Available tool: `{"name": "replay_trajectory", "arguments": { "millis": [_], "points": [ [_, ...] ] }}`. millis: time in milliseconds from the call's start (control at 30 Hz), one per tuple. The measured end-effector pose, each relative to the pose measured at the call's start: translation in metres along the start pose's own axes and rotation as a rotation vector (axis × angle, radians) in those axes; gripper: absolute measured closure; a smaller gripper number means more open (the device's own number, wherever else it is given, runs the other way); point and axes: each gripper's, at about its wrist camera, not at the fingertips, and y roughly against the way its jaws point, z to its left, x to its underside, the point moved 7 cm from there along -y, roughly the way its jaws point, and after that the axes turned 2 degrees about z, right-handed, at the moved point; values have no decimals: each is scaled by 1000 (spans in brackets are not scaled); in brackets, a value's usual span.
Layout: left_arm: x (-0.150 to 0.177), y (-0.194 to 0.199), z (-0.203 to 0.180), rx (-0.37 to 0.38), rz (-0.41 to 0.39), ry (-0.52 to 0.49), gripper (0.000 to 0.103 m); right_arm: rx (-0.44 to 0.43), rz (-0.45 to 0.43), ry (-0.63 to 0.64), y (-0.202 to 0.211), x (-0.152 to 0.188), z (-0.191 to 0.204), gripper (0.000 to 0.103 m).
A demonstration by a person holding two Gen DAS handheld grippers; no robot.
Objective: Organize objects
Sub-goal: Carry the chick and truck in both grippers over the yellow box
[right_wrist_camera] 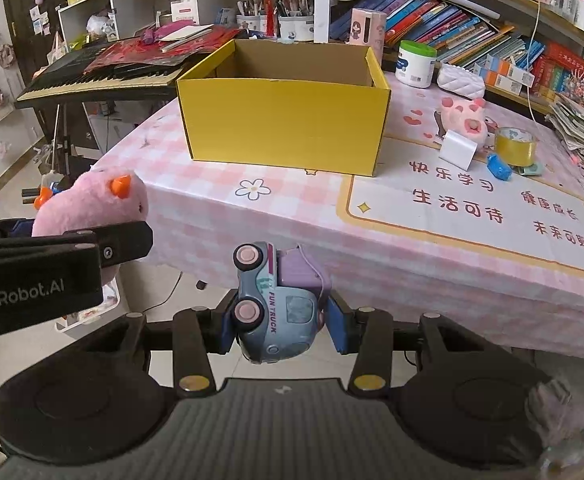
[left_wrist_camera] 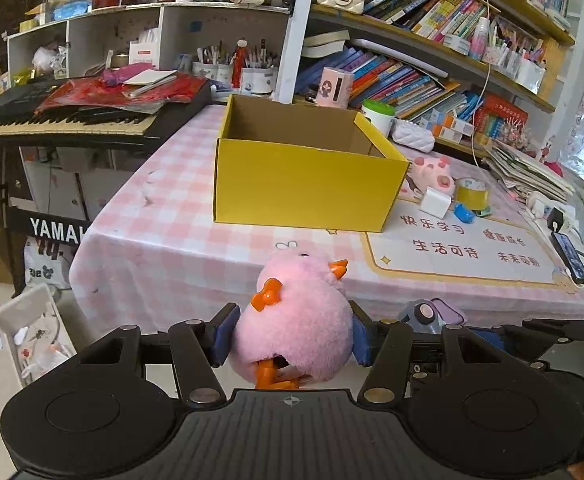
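Note:
My left gripper (left_wrist_camera: 294, 336) is shut on a pink plush chick (left_wrist_camera: 300, 316) with orange beak and feet, held in front of the table's near edge. It also shows in the right wrist view (right_wrist_camera: 92, 204) at the left. My right gripper (right_wrist_camera: 280, 324) is shut on a blue and purple toy truck (right_wrist_camera: 276, 300), held on its side below the table edge. An open, empty yellow cardboard box (left_wrist_camera: 308, 184) stands on the pink checked tablecloth (left_wrist_camera: 164, 240); the right wrist view shows the box (right_wrist_camera: 284, 128) too.
Right of the box lie a pink plush slipper (right_wrist_camera: 466, 120), a white block (right_wrist_camera: 458, 150), a yellow tape roll (right_wrist_camera: 516, 146), a small blue toy (right_wrist_camera: 498, 166). A keyboard (left_wrist_camera: 72, 116) stands left. Bookshelves (left_wrist_camera: 432, 40) line the back. A phone (left_wrist_camera: 570, 256) lies at the right.

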Motion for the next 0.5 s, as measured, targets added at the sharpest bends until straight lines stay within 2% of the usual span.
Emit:
{"name": "replay_trajectory", "arguments": {
  "millis": [500],
  "points": [
    [-10, -8, 9, 17, -5, -15, 48, 24, -12, -13, -5, -13, 5, 61]
  ]
}}
